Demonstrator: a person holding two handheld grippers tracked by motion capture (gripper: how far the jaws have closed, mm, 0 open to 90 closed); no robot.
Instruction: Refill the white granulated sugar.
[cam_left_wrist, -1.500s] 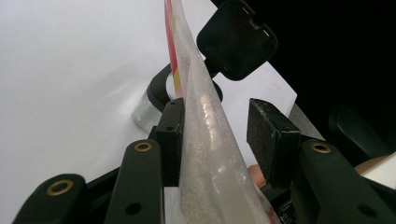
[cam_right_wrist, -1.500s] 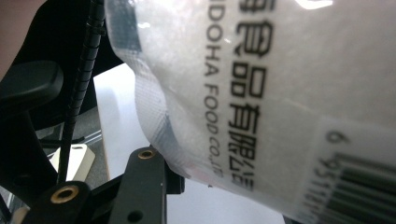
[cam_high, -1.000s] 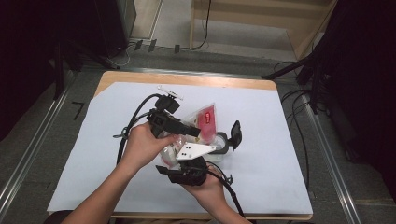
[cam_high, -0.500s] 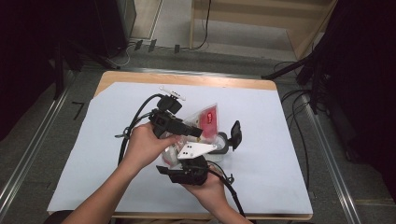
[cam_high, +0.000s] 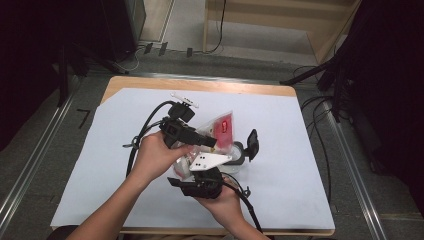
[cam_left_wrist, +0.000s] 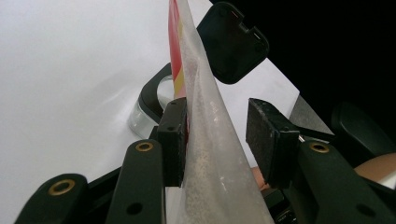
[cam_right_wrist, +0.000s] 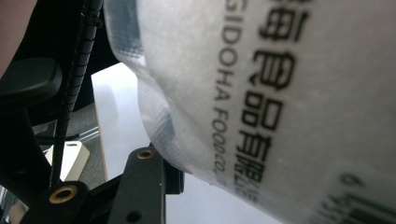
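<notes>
Worked over a table (cam_high: 200, 85) spread with a white sheet (cam_high: 310, 170), both hands meeting at the centre of the high view. Kept a frosted pouch (cam_high: 220, 131) with a red label raised off the sheet there, slanting from lower left to upper right of that frame. Brought the left gripper (cam_high: 210, 143) in from the left onto the pouch's middle, and set the right gripper (cam_high: 197, 172) just below it, at the pouch's lower end. Left a clear jar (cam_high: 237, 155) on the sheet just right of the pouch, its black lid (cam_high: 252, 144) flipped up.

In the left gripper view, found the pouch (cam_left_wrist: 205, 140) edge-on between the jaws, long axis running bottom to top of the frame. Had it flat against the left-of-frame pad (cam_left_wrist: 173, 140) but clear of the right-of-frame pad (cam_left_wrist: 261, 140), so jaws apart, not clamped. Judged that a grip would turn on closing that right-side gap.

In the right gripper view, met the pouch (cam_right_wrist: 280, 93) pressed close to the lens, draped over the one jaw in sight; could not tell whether held
</notes>
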